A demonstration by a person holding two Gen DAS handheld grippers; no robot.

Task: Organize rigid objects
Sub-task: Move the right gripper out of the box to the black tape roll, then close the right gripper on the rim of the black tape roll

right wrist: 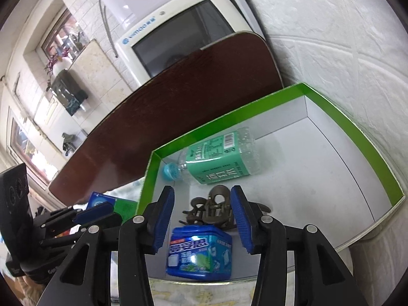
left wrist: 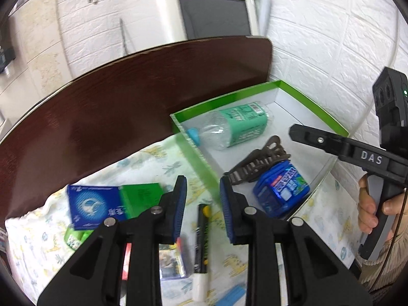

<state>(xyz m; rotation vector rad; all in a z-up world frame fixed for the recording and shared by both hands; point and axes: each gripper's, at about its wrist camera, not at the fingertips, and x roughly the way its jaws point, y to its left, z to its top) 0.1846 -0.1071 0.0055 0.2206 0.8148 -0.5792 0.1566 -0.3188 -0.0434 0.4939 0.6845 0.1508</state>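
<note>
Right gripper (right wrist: 202,215): jaws standing apart, nothing pressed between the blue pads; it is hovering at the near edge of the green-walled box (right wrist: 357,132). Directly below the gap, low centre of the right wrist frame, the blue gum tub (right wrist: 200,251) is lying on the box floor, free of both pads, with the brown hair claw clip (right wrist: 214,210) just behind it and touching or nearly touching it. Further back, mid frame, the clear bottle with the mint-green label (right wrist: 216,158) is lying on its side, cap toward the left wall. Reading: the tub looks freshly deposited, so this hand is sitting at the release end of a placing step. Left gripper (left wrist: 202,205): jaws only narrowly apart and empty, pointing down at the patterned cloth (left wrist: 35,250) outside the box. Under it, low centre of the left wrist frame, a black marker with a yellow band (left wrist: 202,234) is lying lengthwise; a blue-and-green carton (left wrist: 102,204) is sitting at lower left, a small clear packet (left wrist: 172,260) beside the marker, and a pale blue bar (left wrist: 236,294) at the bottom edge. Judgement: three items boxed, several still loose. Next move likely calls for the left jaws widening, dropping square across the marker's barrel, closing, then lifting over the green wall; the right hand (left wrist: 369,209) needs to clear the box mouth first.
</note>
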